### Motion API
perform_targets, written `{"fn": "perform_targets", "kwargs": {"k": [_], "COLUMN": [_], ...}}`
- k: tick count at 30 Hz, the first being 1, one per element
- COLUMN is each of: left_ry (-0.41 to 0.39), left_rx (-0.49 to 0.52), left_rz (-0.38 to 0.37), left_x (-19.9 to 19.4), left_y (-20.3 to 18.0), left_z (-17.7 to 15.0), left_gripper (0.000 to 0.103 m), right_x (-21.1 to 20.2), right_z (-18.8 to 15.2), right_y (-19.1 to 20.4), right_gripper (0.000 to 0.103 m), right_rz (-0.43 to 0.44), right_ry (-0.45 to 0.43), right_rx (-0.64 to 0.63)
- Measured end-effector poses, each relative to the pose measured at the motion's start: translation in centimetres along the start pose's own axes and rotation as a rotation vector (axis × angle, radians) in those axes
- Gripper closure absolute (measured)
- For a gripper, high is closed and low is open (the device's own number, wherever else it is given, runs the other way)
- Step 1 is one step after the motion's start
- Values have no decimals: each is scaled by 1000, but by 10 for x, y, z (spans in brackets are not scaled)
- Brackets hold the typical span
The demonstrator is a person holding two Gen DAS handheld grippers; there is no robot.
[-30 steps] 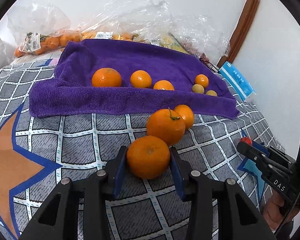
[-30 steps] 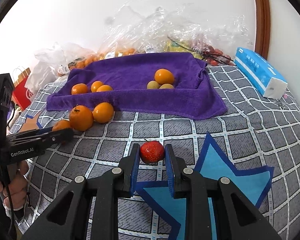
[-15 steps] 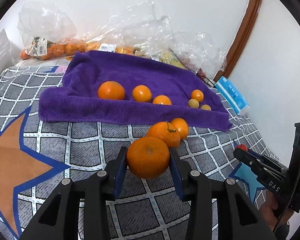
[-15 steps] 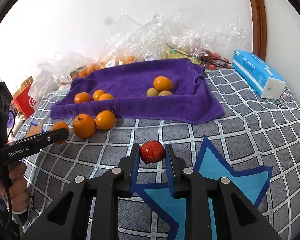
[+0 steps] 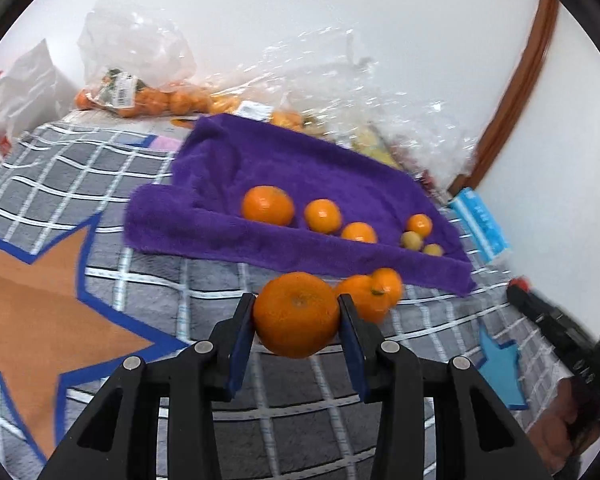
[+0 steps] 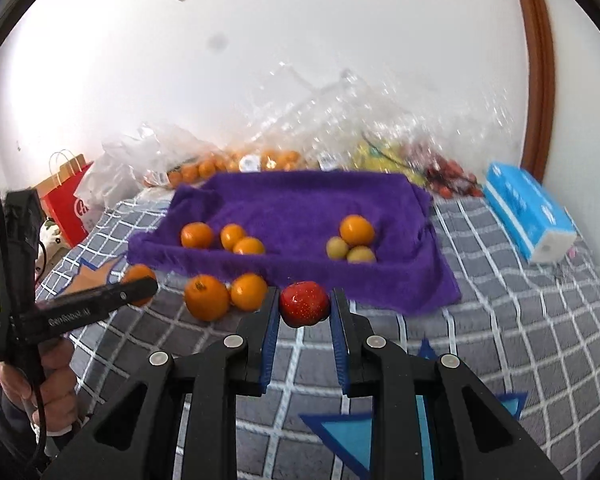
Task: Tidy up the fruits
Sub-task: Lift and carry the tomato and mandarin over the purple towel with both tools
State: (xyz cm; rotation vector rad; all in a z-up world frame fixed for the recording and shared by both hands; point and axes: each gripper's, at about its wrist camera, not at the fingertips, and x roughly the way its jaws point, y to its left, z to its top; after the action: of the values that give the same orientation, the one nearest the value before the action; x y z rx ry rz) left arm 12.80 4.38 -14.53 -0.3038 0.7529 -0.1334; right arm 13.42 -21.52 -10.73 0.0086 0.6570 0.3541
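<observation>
— Gripping anything on the left?
— Yes, the left gripper has its jaws clamped on an orange, held off the checked bedspread.
— And the right?
— The right gripper pinches a strawberry before the purple towel.

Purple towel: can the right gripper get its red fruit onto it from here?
Probably yes. The right gripper is shut on the red fruit, and the purple towel lies straight ahead with bare cloth between its two fruit groups.
</observation>
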Motion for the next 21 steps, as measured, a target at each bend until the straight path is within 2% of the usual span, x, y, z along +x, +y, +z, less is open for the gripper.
{"fn": "perform_targets", "kwargs": {"k": [5, 10, 18, 21], "left_ry": [-4, -28, -80, -96], "left_rx": [-20, -13, -12, -6], "left_rz": [-13, 33, 46, 49], "left_x": [-19, -30, -20, -11], "left_y": [3, 3, -2, -5], "left_z": [15, 46, 90, 107], "left_gripper": [64, 64, 64, 64], "right_x": [8, 17, 35, 43], "right_z": [21, 41, 77, 91], "right_y": [7, 16, 19, 16], "right_gripper": [78, 78, 78, 78], "right_rz": [32, 62, 108, 100], "right_ry": [-21, -51, -102, -110], "right_rx": [-27, -49, -39, -29]}}
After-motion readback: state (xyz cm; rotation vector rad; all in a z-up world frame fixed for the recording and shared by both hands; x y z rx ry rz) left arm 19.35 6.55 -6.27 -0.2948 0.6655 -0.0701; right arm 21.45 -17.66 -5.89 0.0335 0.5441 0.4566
